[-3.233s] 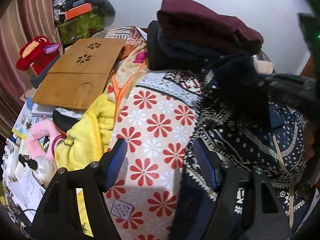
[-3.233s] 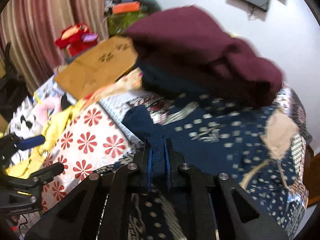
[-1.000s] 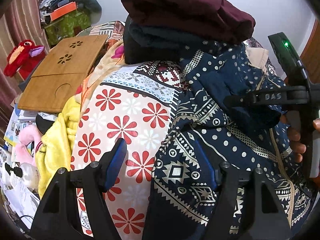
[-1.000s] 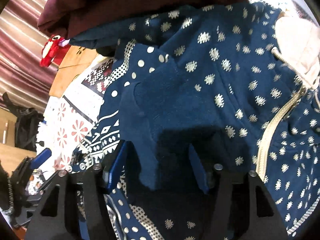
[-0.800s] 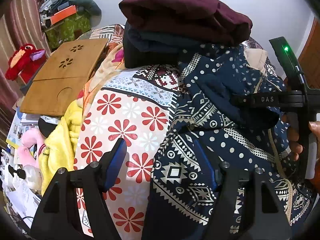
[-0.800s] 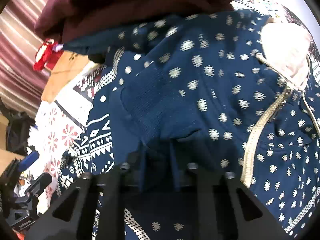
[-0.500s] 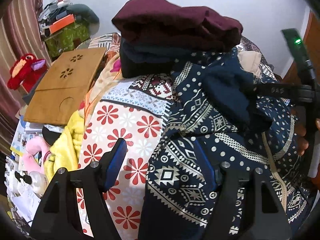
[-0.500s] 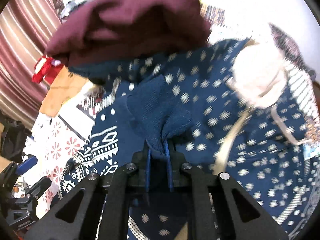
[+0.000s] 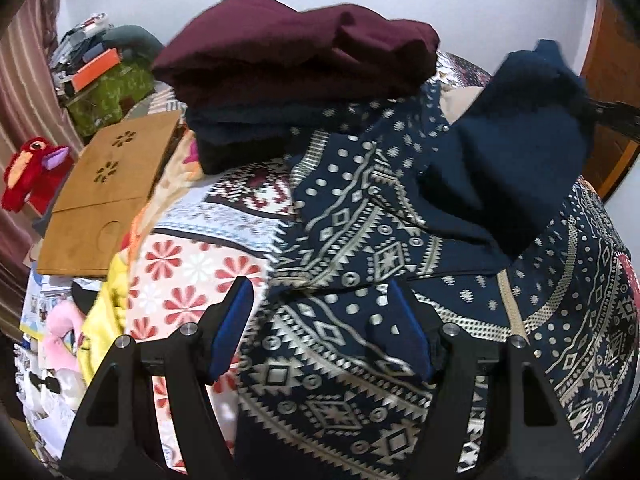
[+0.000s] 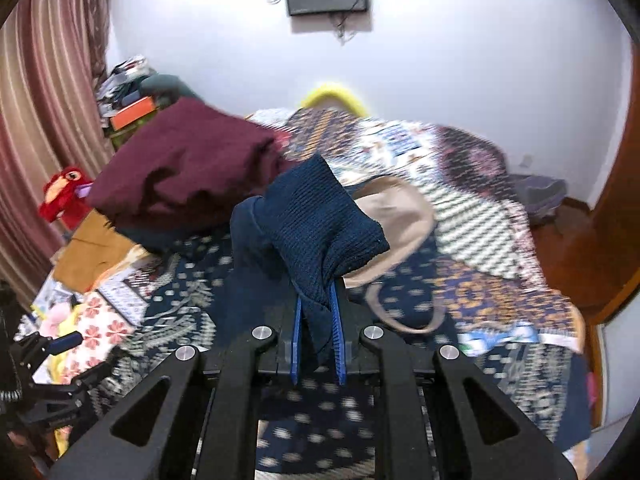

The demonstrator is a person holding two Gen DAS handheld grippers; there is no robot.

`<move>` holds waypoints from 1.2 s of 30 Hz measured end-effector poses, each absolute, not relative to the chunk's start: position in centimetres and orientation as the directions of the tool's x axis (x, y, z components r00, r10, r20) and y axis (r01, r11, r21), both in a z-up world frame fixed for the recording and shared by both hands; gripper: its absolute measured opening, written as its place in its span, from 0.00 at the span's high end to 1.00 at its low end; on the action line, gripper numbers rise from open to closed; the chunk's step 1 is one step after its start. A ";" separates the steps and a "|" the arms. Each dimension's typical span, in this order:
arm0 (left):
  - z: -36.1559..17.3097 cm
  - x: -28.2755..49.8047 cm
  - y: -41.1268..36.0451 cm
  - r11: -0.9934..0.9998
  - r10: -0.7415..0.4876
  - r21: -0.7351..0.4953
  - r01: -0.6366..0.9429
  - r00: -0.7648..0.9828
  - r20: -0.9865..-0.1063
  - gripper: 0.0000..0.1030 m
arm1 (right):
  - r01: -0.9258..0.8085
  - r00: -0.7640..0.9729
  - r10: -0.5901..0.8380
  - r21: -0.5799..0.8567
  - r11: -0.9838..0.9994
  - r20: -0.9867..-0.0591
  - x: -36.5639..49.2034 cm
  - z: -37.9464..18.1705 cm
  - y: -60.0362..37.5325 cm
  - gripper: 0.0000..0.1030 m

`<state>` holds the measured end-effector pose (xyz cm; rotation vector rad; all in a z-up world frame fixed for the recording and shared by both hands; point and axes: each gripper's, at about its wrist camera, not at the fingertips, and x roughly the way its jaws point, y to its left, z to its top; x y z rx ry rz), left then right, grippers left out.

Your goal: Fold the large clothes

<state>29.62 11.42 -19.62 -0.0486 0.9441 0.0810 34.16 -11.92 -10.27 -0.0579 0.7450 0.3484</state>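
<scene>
The right claw (image 10: 316, 334) is clamped on the navy ribbed cuff (image 10: 324, 232) of a patterned navy hoodie (image 9: 360, 360), lifting that sleeve above the bed (image 10: 480, 216). The left claw (image 9: 320, 332) has its pads apart (nothing pinched), poised over the hoodie's lower part. Ahead of it sits a folded maroon garment (image 9: 296, 60) atop a stack.

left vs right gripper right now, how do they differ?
The left gripper has its jaws apart with nothing pinched; the right gripper has its jaws shut on the navy ribbed cuff.
The left gripper hangs over the patterned navy hoodie lying flat; the right gripper holds the cuff lifted clear of the hoodie.
Both have blue pads on black frames.
</scene>
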 end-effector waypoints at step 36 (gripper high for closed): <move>-20.1 31.1 6.0 1.000 0.000 0.012 0.018 0.561 -0.828 0.33 | -0.115 0.562 0.038 -0.032 0.993 -0.826 29.5 -13.4 -24.6 0.70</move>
